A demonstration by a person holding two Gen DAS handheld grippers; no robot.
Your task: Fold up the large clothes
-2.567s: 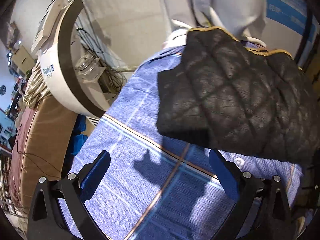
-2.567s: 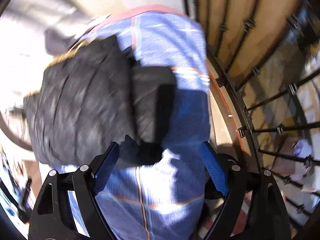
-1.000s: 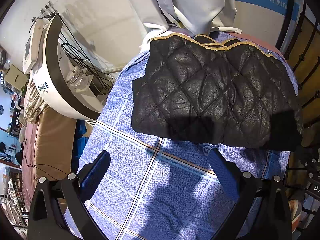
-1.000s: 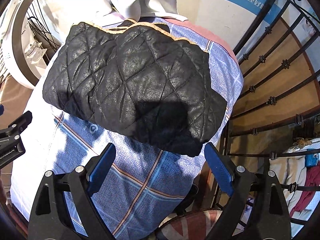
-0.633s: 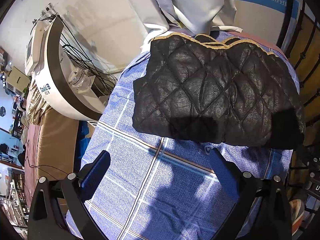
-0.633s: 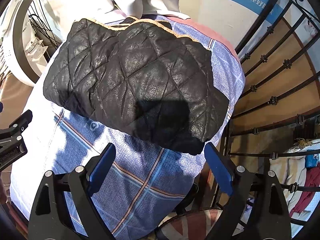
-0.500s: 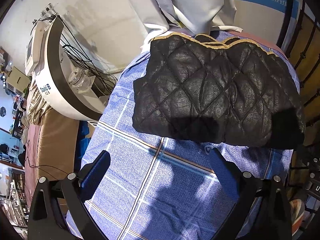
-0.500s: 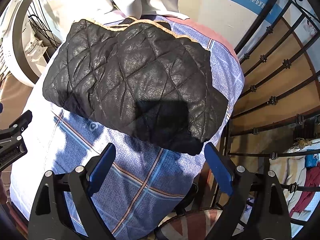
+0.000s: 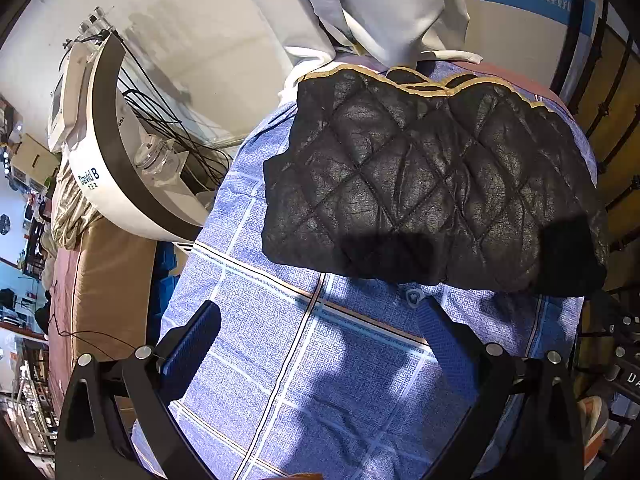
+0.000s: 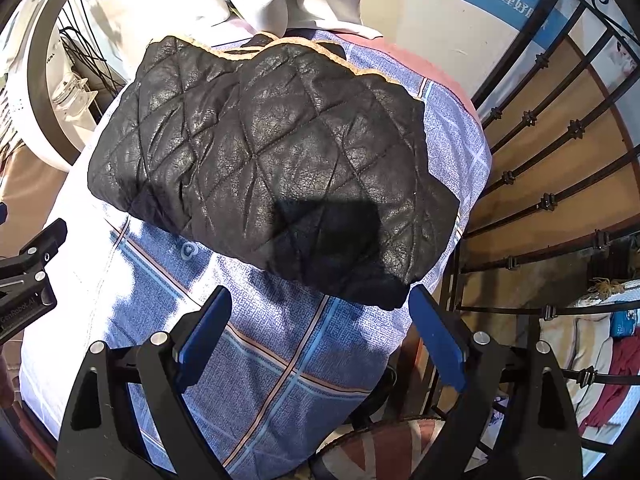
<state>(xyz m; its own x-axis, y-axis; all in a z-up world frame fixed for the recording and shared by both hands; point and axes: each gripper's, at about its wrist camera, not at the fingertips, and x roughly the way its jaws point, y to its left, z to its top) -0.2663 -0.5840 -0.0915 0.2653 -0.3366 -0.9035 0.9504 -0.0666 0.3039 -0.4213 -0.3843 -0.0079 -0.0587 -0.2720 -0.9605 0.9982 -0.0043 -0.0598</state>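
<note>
A black quilted jacket [image 9: 424, 184] with a tan trim lies folded into a compact block on the far half of a blue plaid sheet [image 9: 320, 360]. It also shows in the right wrist view [image 10: 272, 168]. My left gripper [image 9: 316, 336] is open and empty, held above the bare sheet short of the jacket's near edge. My right gripper [image 10: 320, 336] is open and empty, above the sheet [image 10: 256, 360] just short of the jacket's near right corner. The left gripper's body [image 10: 28, 276] shows at the left edge of the right wrist view.
A white and black curved machine [image 9: 104, 148] with cables stands left of the bed. A person in white clothes [image 9: 372, 12] stands at the far end. A black metal railing [image 10: 560, 184] runs along the right side. A tan padded surface [image 9: 100, 280] lies at the left.
Over the last second both grippers have stayed open and nearly still above the sheet. Earlier, at 2.6 s ago, they were closer to the jacket and have since drawn back.
</note>
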